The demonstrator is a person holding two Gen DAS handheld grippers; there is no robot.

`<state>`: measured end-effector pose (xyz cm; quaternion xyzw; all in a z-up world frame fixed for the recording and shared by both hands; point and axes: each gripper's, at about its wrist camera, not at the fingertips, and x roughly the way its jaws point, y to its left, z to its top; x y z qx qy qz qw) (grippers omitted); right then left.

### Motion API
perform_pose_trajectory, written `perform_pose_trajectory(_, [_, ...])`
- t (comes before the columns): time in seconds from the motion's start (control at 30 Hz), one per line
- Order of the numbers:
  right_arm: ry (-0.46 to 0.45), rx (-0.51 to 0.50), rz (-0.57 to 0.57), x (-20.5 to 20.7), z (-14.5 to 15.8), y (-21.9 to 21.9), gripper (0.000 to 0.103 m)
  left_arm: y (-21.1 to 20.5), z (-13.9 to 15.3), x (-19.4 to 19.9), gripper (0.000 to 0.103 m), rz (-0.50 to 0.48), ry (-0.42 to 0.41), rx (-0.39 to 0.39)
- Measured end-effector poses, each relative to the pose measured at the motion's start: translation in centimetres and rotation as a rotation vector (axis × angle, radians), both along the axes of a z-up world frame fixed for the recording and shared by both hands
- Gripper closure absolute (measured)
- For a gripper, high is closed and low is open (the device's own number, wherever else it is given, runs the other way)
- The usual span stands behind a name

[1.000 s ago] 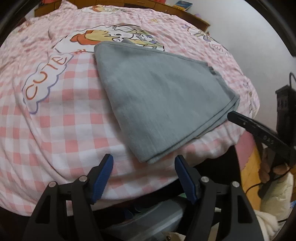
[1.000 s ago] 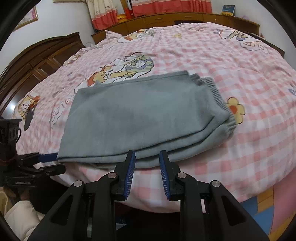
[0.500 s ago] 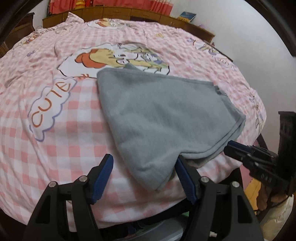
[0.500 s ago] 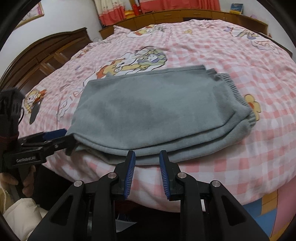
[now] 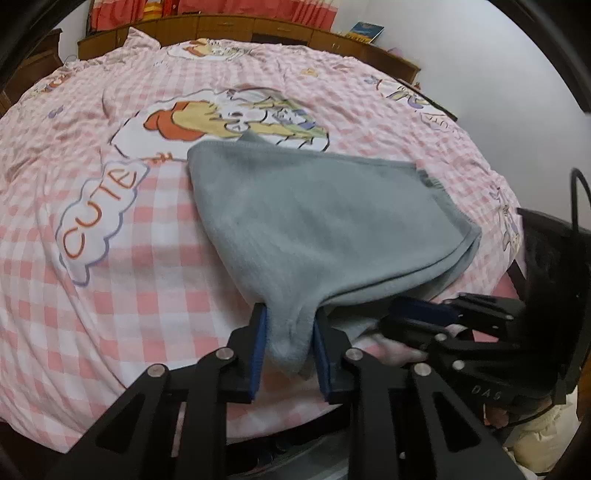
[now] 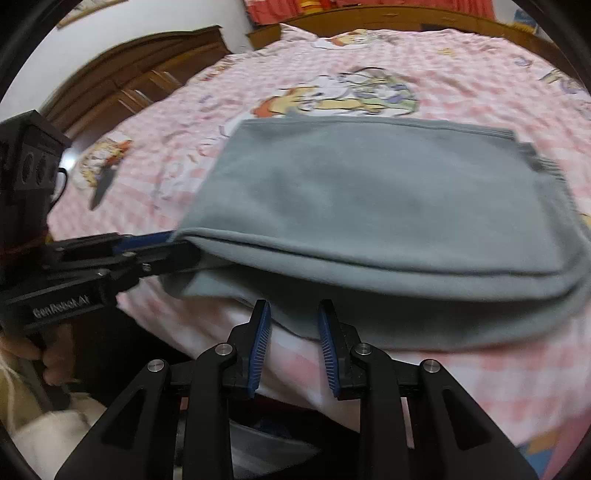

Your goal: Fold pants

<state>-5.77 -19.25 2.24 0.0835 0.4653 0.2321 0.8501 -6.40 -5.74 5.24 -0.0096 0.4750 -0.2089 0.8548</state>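
The grey pants (image 5: pixel 325 229) lie folded on the pink checked bedspread (image 5: pixel 110 288), near its front edge. My left gripper (image 5: pixel 288 343) is shut on the near corner of the pants and lifts the top layers. In the right wrist view the pants (image 6: pixel 388 199) fill the middle, and the left gripper (image 6: pixel 162 243) holds their left corner. My right gripper (image 6: pixel 293 332) is narrowly open, its blue pads just in front of the lower layer's edge, with nothing between them. It also shows in the left wrist view (image 5: pixel 424 314), close beside the held corner.
A cartoon print with the word CUTE (image 5: pixel 96 210) lies left of the pants. Dark wooden furniture (image 6: pixel 140 88) stands at the bed's left side. A wooden headboard shelf (image 5: pixel 229 26) with red curtains runs behind. The bed edge drops off just below both grippers.
My left gripper has moved in and shut on the pants' near corner, raising the top layers. My right gripper has moved closer to the pants' front edge.
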Motion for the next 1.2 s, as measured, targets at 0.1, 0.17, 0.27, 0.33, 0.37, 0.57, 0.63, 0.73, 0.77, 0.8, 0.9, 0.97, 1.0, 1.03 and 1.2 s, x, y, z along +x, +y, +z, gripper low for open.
perform_pose_trajectory(0.1, [-0.005,0.003,0.014,0.8,0.2,1.1,0.076,-0.2,0.7,0.3,0.084,-0.015,-0.014,0.001])
perform_pose_trajectory(0.17, [-0.009,0.016,0.012,1.4,0.4,1.7,0.076,-0.3,1.4,0.4,0.084,-0.019,-0.023,-0.006])
perform_pose_trajectory(0.27, [-0.023,0.045,0.047,1.6,0.9,3.0,0.076,-0.2,2.5,0.1,0.084,-0.026,-0.048,-0.018])
perform_pose_trajectory(0.33, [-0.039,0.030,0.092,1.2,1.1,3.7,0.076,-0.1,3.1,-0.2,0.084,-0.030,-0.062,-0.015])
perform_pose_trajectory(0.37, [-0.046,0.018,0.118,0.8,1.2,4.1,0.076,-0.1,3.2,-0.2,0.084,-0.031,-0.065,-0.013])
perform_pose_trajectory(0.57, [-0.010,0.044,0.202,-0.3,0.9,4.7,0.071,0.3,2.6,-0.4,0.081,-0.030,-0.022,-0.005])
perform_pose_trajectory(0.63, [0.002,0.056,0.225,-0.6,0.8,4.9,0.071,0.7,2.5,-1.0,0.078,-0.030,-0.020,-0.001])
perform_pose_trajectory(0.73, [0.018,0.067,0.253,-1.1,0.8,5.0,0.071,1.6,2.1,-1.9,0.069,-0.013,-0.010,0.023])
perform_pose_trajectory(0.77, [0.008,0.064,0.259,-1.4,1.1,4.9,0.071,1.9,1.9,-2.1,0.067,-0.002,-0.003,0.032])
perform_pose_trajectory(0.8, [-0.005,0.065,0.265,-1.8,1.5,4.7,0.071,2.3,1.8,-2.2,0.067,0.007,0.004,0.034])
perform_pose_trajectory(0.9, [-0.043,0.082,0.253,-2.2,2.8,3.4,0.071,3.7,1.9,-2.3,0.065,0.040,0.016,0.000])
perform_pose_trajectory(0.97, [-0.073,0.083,0.197,-1.6,3.5,2.2,0.071,4.2,2.0,-1.6,0.063,0.066,0.014,-0.018])
perform_pose_trajectory(1.0, [-0.077,0.085,0.168,-1.2,3.6,1.7,0.071,4.1,2.1,-1.2,0.063,0.071,0.014,-0.025])
perform_pose_trajectory(1.03, [-0.077,0.090,0.134,-0.7,3.6,1.2,0.071,3.9,2.1,-0.7,0.063,0.068,0.011,-0.036])
perform_pose_trajectory(1.2, [-0.038,0.071,-0.028,1.6,1.7,-0.3,0.071,2.1,1.0,1.9,0.057,0.054,0.006,-0.034])
